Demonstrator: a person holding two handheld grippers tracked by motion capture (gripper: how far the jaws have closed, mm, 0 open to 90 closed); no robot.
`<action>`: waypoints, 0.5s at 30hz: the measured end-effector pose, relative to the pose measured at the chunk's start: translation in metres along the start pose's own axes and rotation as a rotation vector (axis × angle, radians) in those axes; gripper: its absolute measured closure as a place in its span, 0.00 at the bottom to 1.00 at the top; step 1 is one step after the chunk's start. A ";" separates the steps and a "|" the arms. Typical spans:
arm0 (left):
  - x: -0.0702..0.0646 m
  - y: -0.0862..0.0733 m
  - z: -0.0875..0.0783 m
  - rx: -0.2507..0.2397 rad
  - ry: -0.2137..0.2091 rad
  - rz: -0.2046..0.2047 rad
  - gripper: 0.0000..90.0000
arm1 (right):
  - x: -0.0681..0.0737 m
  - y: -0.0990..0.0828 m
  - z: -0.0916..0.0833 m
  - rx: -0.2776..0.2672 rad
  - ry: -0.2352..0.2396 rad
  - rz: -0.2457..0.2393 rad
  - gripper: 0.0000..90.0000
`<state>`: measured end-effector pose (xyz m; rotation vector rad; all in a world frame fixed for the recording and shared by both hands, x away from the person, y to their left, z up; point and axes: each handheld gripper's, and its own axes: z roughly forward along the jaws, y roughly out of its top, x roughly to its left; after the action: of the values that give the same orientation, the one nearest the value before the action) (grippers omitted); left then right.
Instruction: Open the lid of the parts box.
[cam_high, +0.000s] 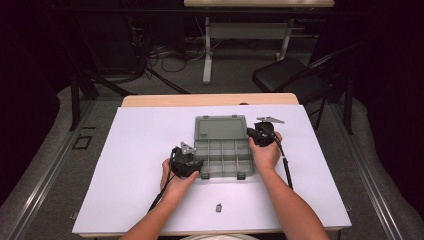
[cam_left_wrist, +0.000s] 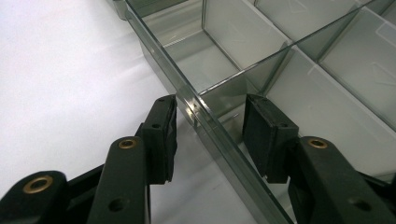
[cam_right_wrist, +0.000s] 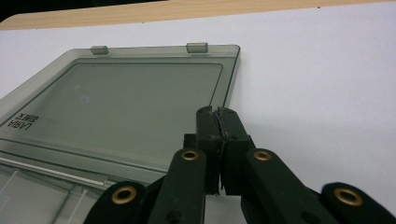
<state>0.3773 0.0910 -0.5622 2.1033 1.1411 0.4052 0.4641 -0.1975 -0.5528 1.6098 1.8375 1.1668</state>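
Note:
A grey see-through compartment box (cam_high: 223, 159) lies open on the white sheet, its lid (cam_high: 221, 128) folded flat on the far side. My left gripper (cam_high: 194, 164) is at the box's front left corner. In the left gripper view its jaws (cam_left_wrist: 210, 106) straddle the box's side wall (cam_left_wrist: 219, 140), one pad outside and one inside a compartment, and the inner pad stands apart from the wall. My right gripper (cam_high: 252, 134) is at the box's right side near the hinge. Its jaws (cam_right_wrist: 217, 113) are shut together, with the tips at the right edge of the lid (cam_right_wrist: 130, 102).
A small dark piece (cam_high: 218, 207) lies on the white sheet (cam_high: 140, 165) near the front edge. A strip of the wooden tabletop (cam_high: 210, 100) shows at the far side. Beyond it are a black chair (cam_high: 292, 75), another table's legs (cam_high: 207, 55) and floor cables.

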 end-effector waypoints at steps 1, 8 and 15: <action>0.000 0.000 0.000 0.000 0.000 0.000 0.61 | 0.000 0.000 0.000 0.000 0.001 0.000 0.99; -0.001 0.000 0.000 -0.001 0.006 -0.006 0.61 | 0.000 0.002 -0.005 -0.016 0.013 0.004 0.88; -0.002 -0.001 0.000 -0.015 0.012 -0.020 0.62 | 0.003 0.005 -0.018 -0.049 0.039 -0.023 0.73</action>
<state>0.3757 0.0899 -0.5634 2.0774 1.1621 0.4167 0.4519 -0.2003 -0.5380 1.5453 1.8324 1.2309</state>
